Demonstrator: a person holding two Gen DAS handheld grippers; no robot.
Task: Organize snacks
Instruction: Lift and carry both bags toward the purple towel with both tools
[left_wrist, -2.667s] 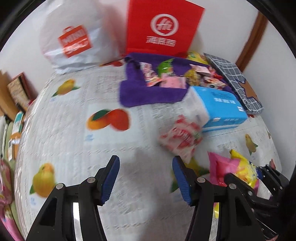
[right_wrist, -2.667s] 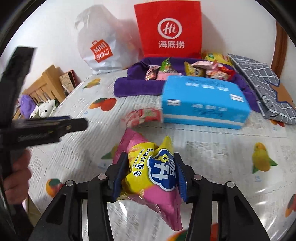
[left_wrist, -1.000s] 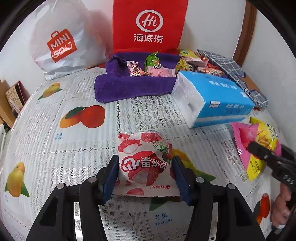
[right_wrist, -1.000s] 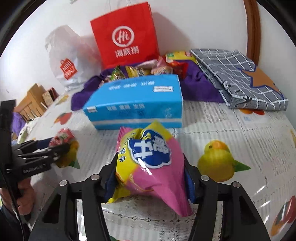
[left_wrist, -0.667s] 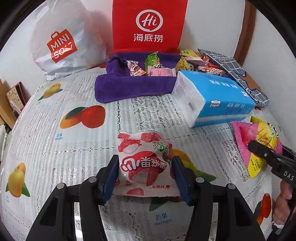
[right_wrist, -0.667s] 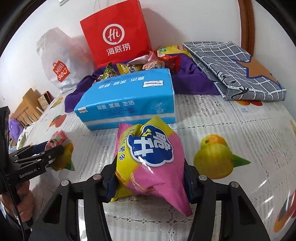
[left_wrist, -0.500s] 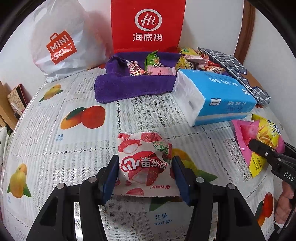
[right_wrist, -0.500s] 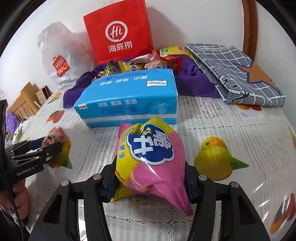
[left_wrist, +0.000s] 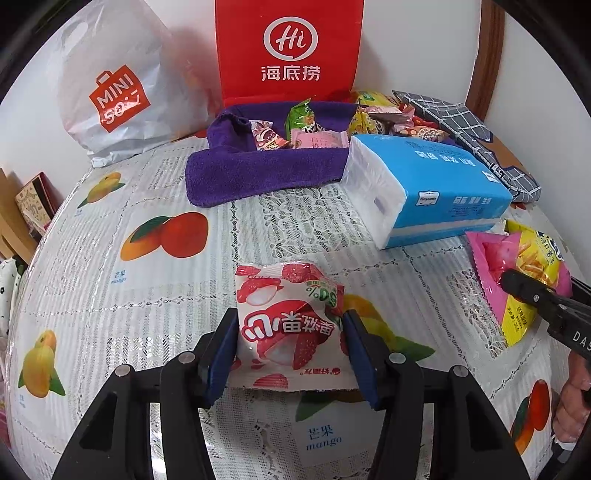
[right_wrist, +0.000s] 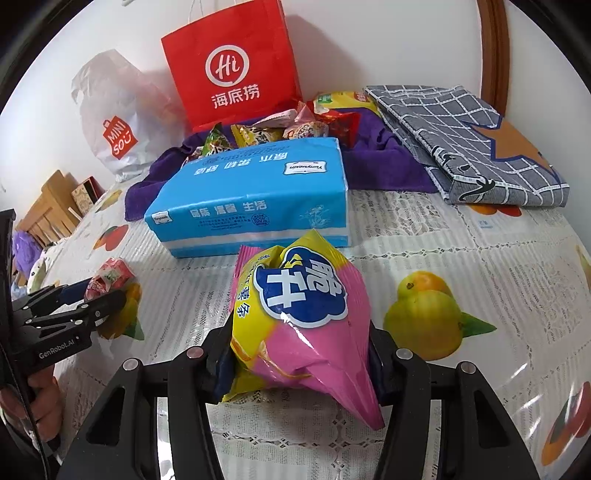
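A white-and-red fruit-candy packet (left_wrist: 288, 325) sits between the blue pads of my left gripper (left_wrist: 290, 347), which is shut on its sides just over the fruit-print tablecloth (left_wrist: 129, 306). My right gripper (right_wrist: 299, 354) is shut on a pink-and-yellow chip bag (right_wrist: 303, 306), whose top points away from me. In the left wrist view the chip bag (left_wrist: 517, 266) shows at the far right, held by the right gripper (left_wrist: 535, 295). The right wrist view shows the left gripper (right_wrist: 92, 299) at the left edge with the candy packet (right_wrist: 109, 278) at its tips.
A blue tissue pack (left_wrist: 443, 188) lies mid-table. Behind it, a purple towel (left_wrist: 258, 170) holds several snack packets. A red paper bag (left_wrist: 288, 51) and a white plastic bag (left_wrist: 118, 92) stand against the wall. A folded grey checked cloth (right_wrist: 472, 147) lies at the back right.
Earlier the left gripper was open above the table with the candy packet lying beyond it; now it is shut on that packet. Over the last second both grippers have held still.
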